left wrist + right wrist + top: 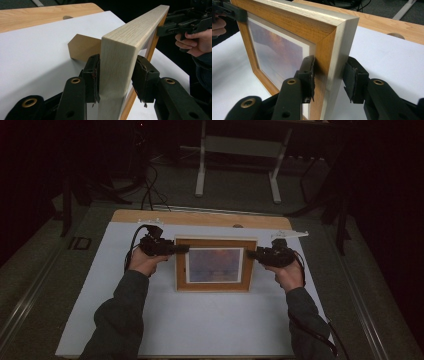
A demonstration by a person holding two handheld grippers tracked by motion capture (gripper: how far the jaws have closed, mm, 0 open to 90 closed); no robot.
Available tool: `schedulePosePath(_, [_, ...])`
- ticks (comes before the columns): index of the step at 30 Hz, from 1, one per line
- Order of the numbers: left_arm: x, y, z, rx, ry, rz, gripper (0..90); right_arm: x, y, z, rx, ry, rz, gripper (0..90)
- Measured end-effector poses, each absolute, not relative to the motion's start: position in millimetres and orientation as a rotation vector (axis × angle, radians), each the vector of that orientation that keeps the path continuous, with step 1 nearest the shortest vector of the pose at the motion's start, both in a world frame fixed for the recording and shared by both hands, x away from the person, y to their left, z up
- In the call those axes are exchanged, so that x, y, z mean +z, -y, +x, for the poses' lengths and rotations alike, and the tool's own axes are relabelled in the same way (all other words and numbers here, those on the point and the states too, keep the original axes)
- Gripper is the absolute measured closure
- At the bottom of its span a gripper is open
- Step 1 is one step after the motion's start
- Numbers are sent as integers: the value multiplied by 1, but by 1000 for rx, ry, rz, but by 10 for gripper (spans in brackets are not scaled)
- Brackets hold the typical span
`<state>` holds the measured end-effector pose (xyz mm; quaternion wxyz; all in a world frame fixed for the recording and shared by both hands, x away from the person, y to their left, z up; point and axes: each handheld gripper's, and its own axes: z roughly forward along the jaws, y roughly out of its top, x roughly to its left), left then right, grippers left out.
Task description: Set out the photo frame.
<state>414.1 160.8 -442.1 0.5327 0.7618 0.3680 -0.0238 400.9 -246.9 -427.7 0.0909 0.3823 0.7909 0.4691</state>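
Observation:
A wooden picture frame (215, 285) with a sunset picture stands upright on the white sheet (200, 325), propped by a brown back stand (81, 47). My left gripper (184, 249) straddles the frame's left side rail (115, 62); one pad (92, 75) lies against the back and the other sits a sliver off the wood. My right gripper (251, 254) straddles the right side rail (329, 50) in the same way: its inner pad (308, 75) rests at the front face, and a thin gap shows at the outer pad (354, 80). Both are open around the frame.
The white sheet covers a wooden tabletop whose bare far edge (200, 217) runs behind the frame. A white bracket (290, 234) lies at the far right corner. On the dark floor beyond stand a table's legs (200, 175) and cables (150, 190).

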Motion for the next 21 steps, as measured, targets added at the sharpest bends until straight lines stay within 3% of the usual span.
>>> schedulePosePath(6, [-442,-161,413,-51,-894,1824,582,-427,246,401,1386,-2352,1133,612])
schedulePosePath(13, [-443,-161,410,-34,-916,1842,497,-428,246,402,1344,-2381,1147,502])
schedulePosePath(21, [-436,-165,401,17,-925,1861,469,-427,251,400,1336,-2385,1150,477])
